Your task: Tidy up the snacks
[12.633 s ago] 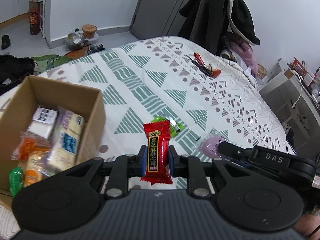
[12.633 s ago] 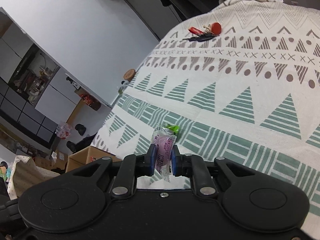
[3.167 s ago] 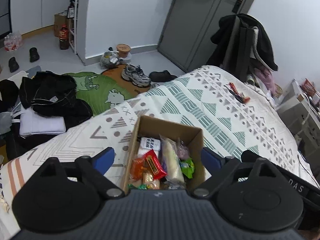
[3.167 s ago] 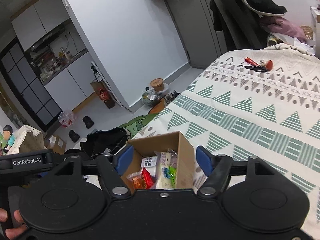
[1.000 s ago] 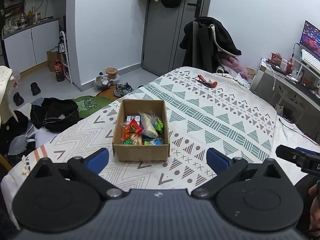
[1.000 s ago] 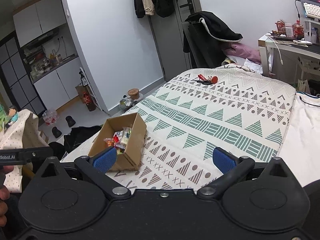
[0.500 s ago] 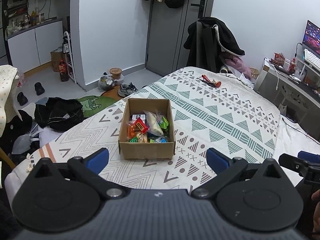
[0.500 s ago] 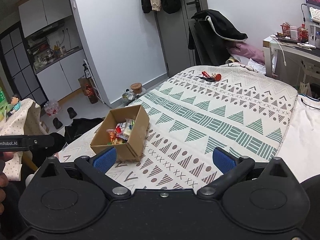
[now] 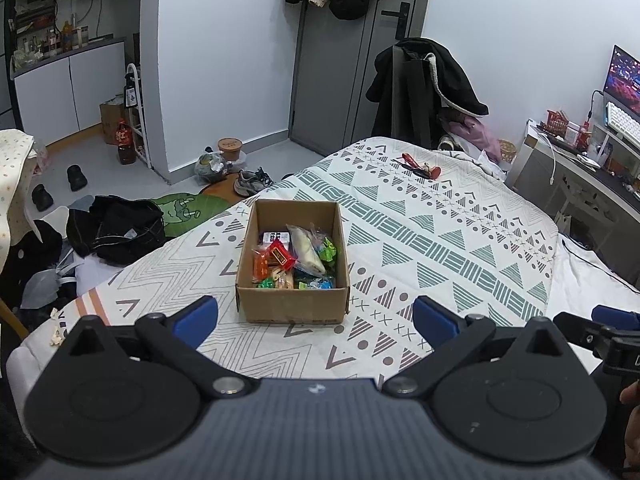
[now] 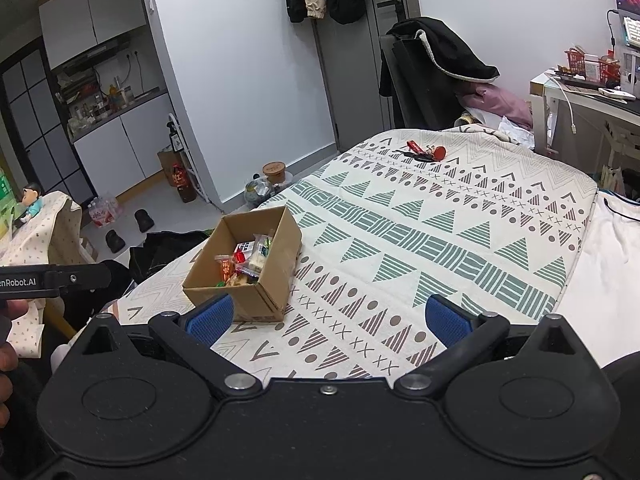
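Cardboard box point(image 9: 294, 304) filled with snacks point(image 9: 294, 258), set mid-frame on the patterned bed point(image 9: 440, 240), left gripper point(image 9: 316, 316) and right gripper point(image 10: 326, 316) at bottom, fingers spread wide, nothing gripped

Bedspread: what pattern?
Cream bedspread with teal striped triangles and brown-grey dots, crosses and chevrons in rows; right wrist view shows it best.
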{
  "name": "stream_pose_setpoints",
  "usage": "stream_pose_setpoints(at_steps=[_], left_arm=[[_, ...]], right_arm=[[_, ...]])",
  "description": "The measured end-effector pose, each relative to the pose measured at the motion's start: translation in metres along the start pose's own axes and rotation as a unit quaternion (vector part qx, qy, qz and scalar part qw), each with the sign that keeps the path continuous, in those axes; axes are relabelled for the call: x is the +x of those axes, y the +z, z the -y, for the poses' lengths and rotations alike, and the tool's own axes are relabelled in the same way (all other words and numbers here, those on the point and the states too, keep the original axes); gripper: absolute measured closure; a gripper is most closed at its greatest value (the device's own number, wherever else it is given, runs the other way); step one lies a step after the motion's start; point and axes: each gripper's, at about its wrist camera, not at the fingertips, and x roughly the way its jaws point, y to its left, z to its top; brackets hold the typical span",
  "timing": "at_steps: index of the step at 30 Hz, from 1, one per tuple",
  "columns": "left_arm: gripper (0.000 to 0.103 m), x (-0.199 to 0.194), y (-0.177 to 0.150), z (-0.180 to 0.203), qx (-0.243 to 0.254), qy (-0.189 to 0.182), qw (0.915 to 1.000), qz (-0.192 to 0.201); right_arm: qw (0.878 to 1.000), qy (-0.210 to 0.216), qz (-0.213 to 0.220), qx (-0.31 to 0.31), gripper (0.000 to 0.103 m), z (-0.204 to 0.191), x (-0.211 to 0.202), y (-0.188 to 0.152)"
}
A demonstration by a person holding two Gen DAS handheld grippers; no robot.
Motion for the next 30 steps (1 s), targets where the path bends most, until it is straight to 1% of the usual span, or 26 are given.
stream_pose_setpoints(at_steps=[30], left_arm=[[0.000, -0.002, 0.000, -0.003, -0.002, -0.002, 1.0000, 0.000]], right_arm=[[1.000, -0.006, -0.002, -0.015, 0.000, -0.012, -0.002, 0.004]])
